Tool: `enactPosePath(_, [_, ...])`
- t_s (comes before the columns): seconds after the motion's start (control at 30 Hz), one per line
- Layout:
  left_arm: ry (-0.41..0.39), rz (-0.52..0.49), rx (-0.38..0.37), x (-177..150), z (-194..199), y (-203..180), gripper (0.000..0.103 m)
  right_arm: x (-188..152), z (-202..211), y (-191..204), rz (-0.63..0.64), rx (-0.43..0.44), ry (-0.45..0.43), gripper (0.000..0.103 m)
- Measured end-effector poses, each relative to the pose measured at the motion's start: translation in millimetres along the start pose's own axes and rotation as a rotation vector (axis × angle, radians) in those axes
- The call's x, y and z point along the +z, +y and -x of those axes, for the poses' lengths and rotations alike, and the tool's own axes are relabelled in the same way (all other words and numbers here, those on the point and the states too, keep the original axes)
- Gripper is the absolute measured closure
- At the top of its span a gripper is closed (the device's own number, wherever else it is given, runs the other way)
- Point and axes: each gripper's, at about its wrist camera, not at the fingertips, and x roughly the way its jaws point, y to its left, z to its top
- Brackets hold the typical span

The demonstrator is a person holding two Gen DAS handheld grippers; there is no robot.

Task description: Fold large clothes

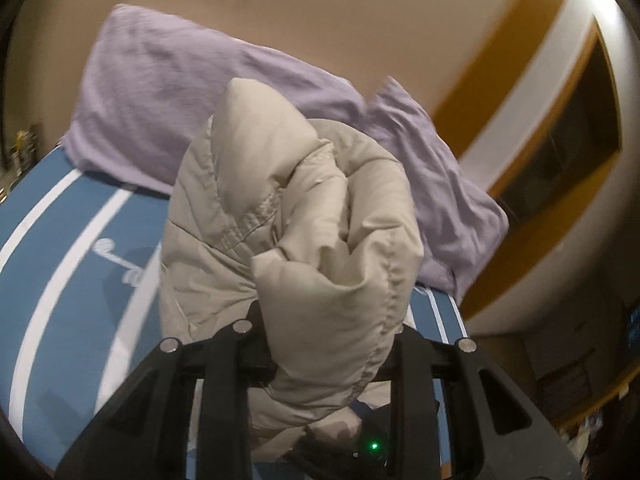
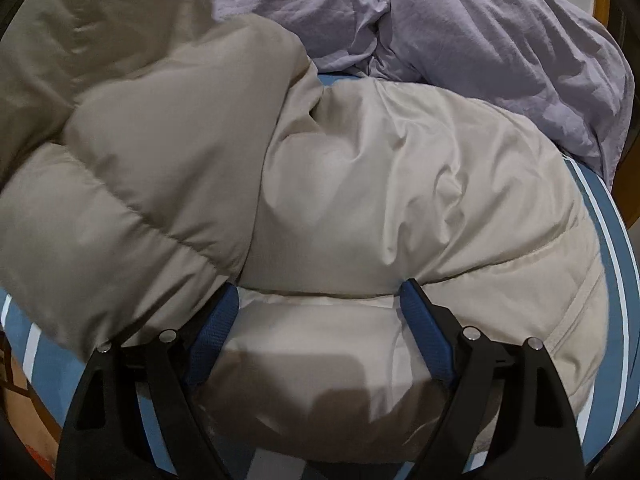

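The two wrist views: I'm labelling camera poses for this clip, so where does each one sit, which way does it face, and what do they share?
Left wrist: on the left gripper, raised, facing the pillow and wall; shut on a lifted jacket fold.
Right wrist: on the right gripper, low, facing down onto the jacket; blue pads open, pressing the fabric.
Shared: jacket, lilac bedding, striped blue sheet.

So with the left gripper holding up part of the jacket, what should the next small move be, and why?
Probably carry the left gripper across and lay its lifted bunch onto the jacket body on the bed. The right gripper is open, straddling the padding, so it pins nothing.
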Motion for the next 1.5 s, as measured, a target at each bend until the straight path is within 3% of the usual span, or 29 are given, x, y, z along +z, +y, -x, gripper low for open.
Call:
enactPosePath(0.17, [0.053, -0.078, -0.026, -15.7, -20.6, -30.3, 0.075, -9.7, 19.2, -15.9, -0.004, -0.005, -0.044, 0.019])
enactPosePath(0.53, [0.185, -0.203, -0.094, -56.1, -71.2, -84.9, 0.074, -28.5, 51.5, -62.9, -0.081, -0.114, -0.094, 0.018])
enactPosePath(1.03, [0.360, -0.394, -0.113, -125.9, -131.2, -153.8, 0.071, -73.0, 82.8, -150.3, -0.339, -0.295, -0.112, 0.018])
enactPosePath(1.13, [0.368, -0.428, -0.108, -132.5, -133.5, -160.2, 0.066, -80.4, 86.3, -159.9, -0.374, -0.316, -0.111, 0.018])
enactPosePath(1.27, [0.350, -0.445, -0.115, -129.7, -128.1, -166.7, 0.051, -86.0, 92.5, -171.2, -0.414, -0.336, -0.119, 0.018])
enactPosePath(1.5, [0.252, -0.459, -0.134, -100.5, -78.9, -159.0, 0.023, -88.1, 104.1, -181.3, -0.459, -0.360, -0.144, 0.018])
